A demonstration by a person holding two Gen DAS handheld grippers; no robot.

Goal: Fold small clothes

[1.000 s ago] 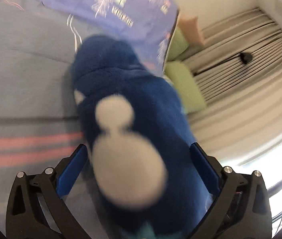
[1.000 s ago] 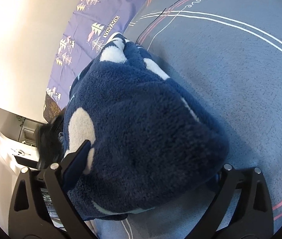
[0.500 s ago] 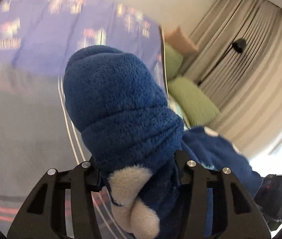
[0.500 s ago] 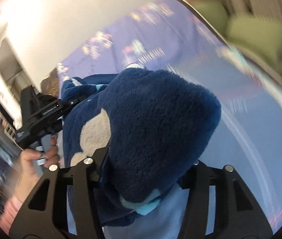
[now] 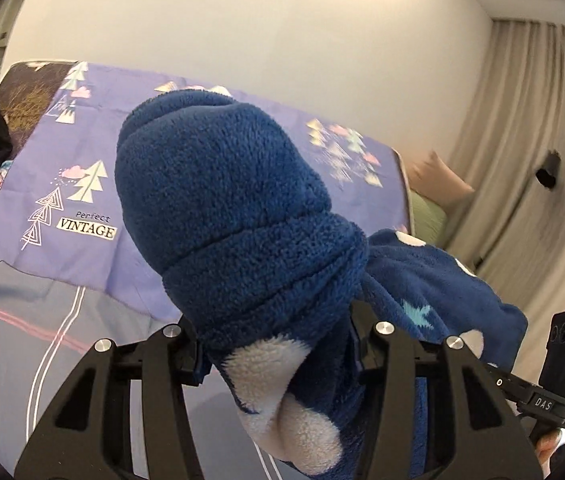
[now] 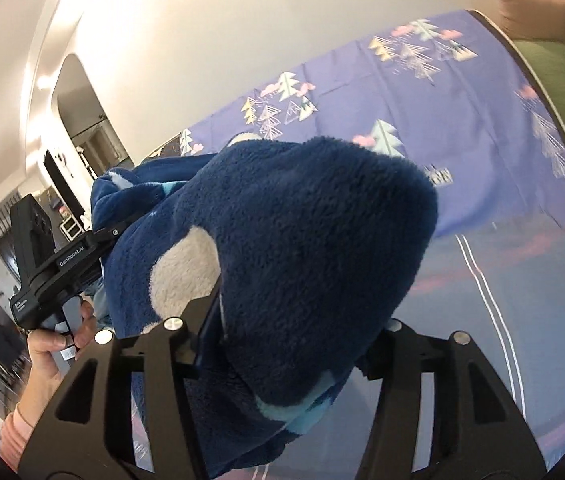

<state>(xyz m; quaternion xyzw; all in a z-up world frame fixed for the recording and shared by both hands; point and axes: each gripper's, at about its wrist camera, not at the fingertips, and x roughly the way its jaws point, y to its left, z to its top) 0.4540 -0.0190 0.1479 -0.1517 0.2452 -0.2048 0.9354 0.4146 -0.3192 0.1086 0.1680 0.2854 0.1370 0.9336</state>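
Left gripper (image 5: 278, 354) and right gripper (image 6: 290, 340), each clamped tight on a bunched edge of the blue fleece garment (image 5: 234, 216). The garment hangs lifted between them, above the bed (image 5: 42, 344) and in front of the purple blanket (image 6: 462, 128).

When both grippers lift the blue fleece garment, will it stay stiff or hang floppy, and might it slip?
The blue fleece garment probably hangs floppy: it bunches in thick folds over the left gripper. It seems light for its bulk. Slipping looks unlikely, since the right gripper pinches deep into fuzzy pile.
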